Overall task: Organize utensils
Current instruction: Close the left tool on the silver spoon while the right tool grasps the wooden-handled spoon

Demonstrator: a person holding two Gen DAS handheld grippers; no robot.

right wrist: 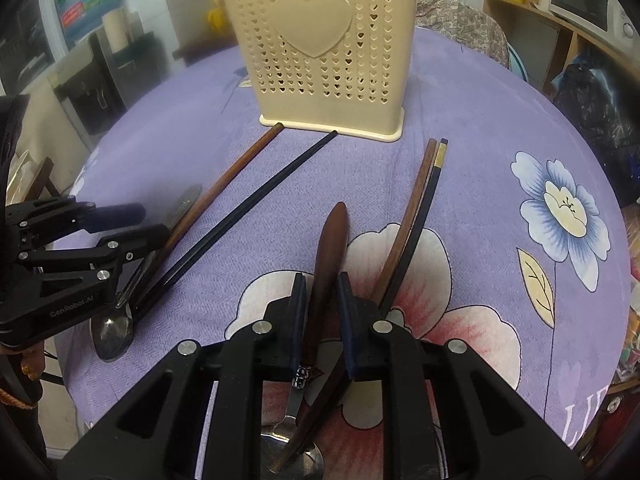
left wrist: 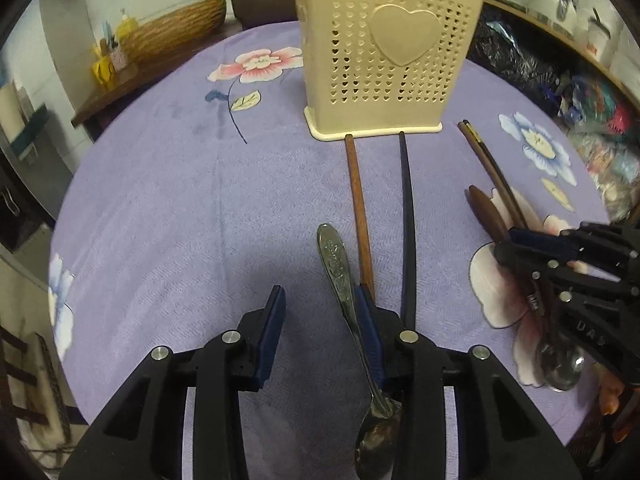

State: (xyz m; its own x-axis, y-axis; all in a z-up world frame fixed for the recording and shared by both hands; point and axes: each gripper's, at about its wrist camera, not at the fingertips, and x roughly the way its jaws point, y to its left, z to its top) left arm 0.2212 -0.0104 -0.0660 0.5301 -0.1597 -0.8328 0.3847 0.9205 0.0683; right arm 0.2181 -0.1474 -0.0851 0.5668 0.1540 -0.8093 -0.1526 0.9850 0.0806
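Observation:
A cream utensil holder (left wrist: 384,60) (right wrist: 324,60) with a heart on its front stands upright at the far side. A steel spoon (left wrist: 340,276) lies between the fingers of my left gripper (left wrist: 319,296), against the right pad (left wrist: 368,320). The left pad stands apart from it, so the jaws are open. My right gripper (right wrist: 321,280) is shut on the handle of a wooden-handled spoon (right wrist: 328,240), whose steel bowl shows below the fingers. A brown chopstick (left wrist: 358,208) and a black chopstick (left wrist: 407,220) lie singly, pointing at the holder's base. A chopstick pair (right wrist: 416,216) lies to the right.
Everything lies on a round table under a purple floral cloth (left wrist: 180,200). A wicker basket (left wrist: 176,28) sits on a side ledge at the far left. Cluttered shelves (left wrist: 580,92) run along the right edge. The two grippers are close together, side by side.

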